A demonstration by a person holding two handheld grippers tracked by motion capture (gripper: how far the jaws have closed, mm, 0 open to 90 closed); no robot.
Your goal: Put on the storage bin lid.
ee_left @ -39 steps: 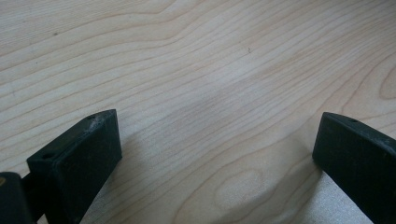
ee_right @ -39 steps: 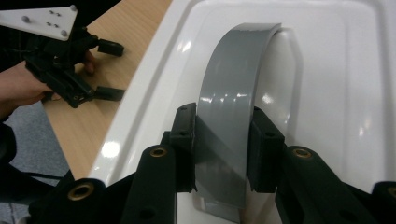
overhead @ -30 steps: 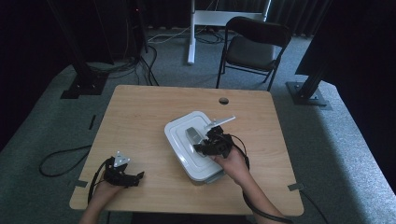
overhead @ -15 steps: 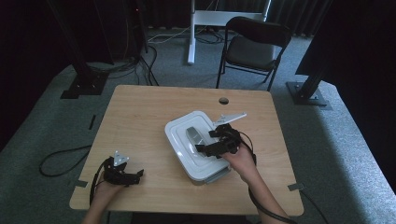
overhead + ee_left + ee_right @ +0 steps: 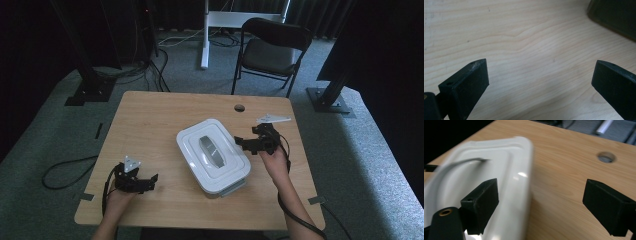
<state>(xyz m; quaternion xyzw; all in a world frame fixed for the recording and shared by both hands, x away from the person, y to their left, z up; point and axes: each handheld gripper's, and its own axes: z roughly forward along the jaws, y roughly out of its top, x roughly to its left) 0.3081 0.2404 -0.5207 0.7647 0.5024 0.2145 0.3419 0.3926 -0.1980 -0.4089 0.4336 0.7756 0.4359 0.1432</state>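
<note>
Looking from above, I see the white box [image 5: 213, 155] mid-table with its lid on, my right gripper [image 5: 251, 144] just off its 3 o'clock edge, my left gripper [image 5: 142, 183] well off at 8 o'clock. Left gripper view: jaws wide over bare table [image 5: 529, 50]. Right gripper view: jaws wide beside the lid's rim — I judge an approach; next, closing in on the handle [image 5: 211, 150].

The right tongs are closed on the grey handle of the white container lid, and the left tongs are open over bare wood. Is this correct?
Not quite. The right tongs are open and hold nothing, beside the edge of the white container, away from its grey handle; the right gripper view shows this. The left tongs are indeed open over bare wood.
</note>
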